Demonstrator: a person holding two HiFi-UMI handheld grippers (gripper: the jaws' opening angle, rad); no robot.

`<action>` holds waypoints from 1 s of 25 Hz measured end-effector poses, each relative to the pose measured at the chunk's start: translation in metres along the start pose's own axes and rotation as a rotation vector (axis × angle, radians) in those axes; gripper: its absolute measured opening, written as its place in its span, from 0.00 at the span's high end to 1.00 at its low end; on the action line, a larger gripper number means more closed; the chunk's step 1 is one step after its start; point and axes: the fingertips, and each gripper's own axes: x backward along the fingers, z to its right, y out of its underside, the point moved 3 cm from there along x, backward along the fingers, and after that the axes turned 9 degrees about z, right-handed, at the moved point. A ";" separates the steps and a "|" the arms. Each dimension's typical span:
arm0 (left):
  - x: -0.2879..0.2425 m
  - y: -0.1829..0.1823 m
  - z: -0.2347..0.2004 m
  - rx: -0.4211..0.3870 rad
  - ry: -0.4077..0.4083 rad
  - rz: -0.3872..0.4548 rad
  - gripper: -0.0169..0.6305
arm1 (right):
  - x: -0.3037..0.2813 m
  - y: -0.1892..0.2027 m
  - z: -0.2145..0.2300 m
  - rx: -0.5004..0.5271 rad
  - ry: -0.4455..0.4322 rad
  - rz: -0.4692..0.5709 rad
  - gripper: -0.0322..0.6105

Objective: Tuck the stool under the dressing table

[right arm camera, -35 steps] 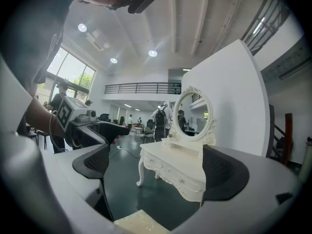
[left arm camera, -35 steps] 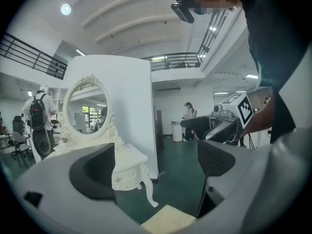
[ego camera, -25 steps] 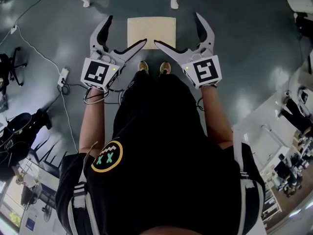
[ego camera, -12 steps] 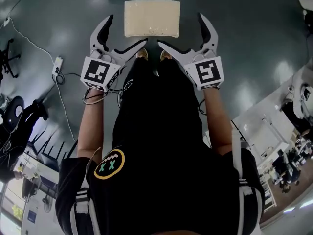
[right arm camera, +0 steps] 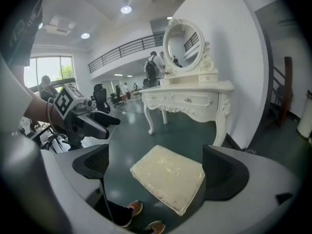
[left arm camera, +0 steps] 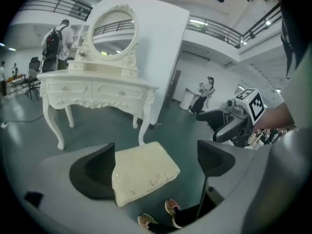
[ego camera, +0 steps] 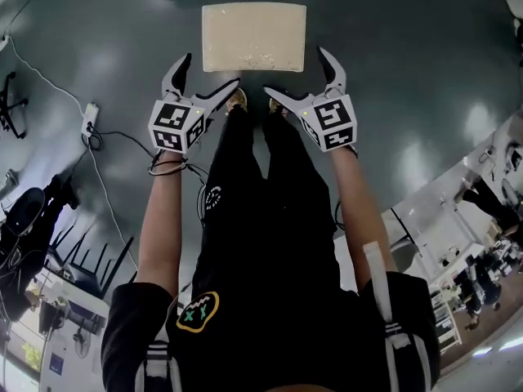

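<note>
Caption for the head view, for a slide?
Open, empty left gripper and right gripper poised by the near edge of the cream stool.

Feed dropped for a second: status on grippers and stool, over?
Left gripper and right gripper open, empty. Stool out in front of dressing table, not yet tucked. Nothing seen between them.

Ahead of and below the left gripper [ego camera: 209, 75] and right gripper [ego camera: 295, 73], whose jaws stand apart, the stool [ego camera: 253, 37] fills the straight path forward. Bare floor [ego camera: 392, 72] lies open on each claw's outer side, past the stool's ends. Beyond the stool, the dressing table [left arm camera: 97, 89] stands on spread legs with open room beneath its top. The person's shoes [ego camera: 238, 100] sit under the claws' inner jaws, just short of the stool. A power strip [ego camera: 88, 119] with its cable lies well outside the left claw.
</note>
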 end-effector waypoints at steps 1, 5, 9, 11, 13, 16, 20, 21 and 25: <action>-0.008 0.019 -0.008 0.028 -0.010 -0.019 0.18 | -0.011 0.020 0.007 -0.018 0.006 -0.027 0.02; -0.035 0.091 -0.034 0.105 -0.030 -0.097 0.18 | -0.050 0.091 0.029 -0.076 0.035 -0.109 0.02; -0.053 0.161 -0.053 0.138 -0.040 -0.179 0.18 | -0.082 0.160 0.043 -0.135 0.064 -0.177 0.02; -0.063 0.197 -0.067 0.161 -0.060 -0.206 0.18 | -0.096 0.200 0.051 -0.154 0.087 -0.218 0.02; -0.076 0.229 -0.084 0.194 -0.087 -0.227 0.18 | -0.109 0.236 0.062 -0.161 0.118 -0.264 0.02; -0.099 0.255 -0.106 0.229 -0.127 -0.259 0.18 | -0.118 0.272 0.088 -0.202 0.157 -0.322 0.02; -0.125 0.275 -0.124 0.268 -0.160 -0.305 0.18 | -0.129 0.293 0.113 -0.318 0.180 -0.344 0.02; -0.130 0.279 -0.126 0.272 -0.160 -0.316 0.18 | -0.134 0.297 0.117 -0.344 0.180 -0.348 0.02; -0.146 0.289 -0.129 0.275 -0.147 -0.350 0.18 | -0.150 0.312 0.121 -0.408 0.172 -0.380 0.02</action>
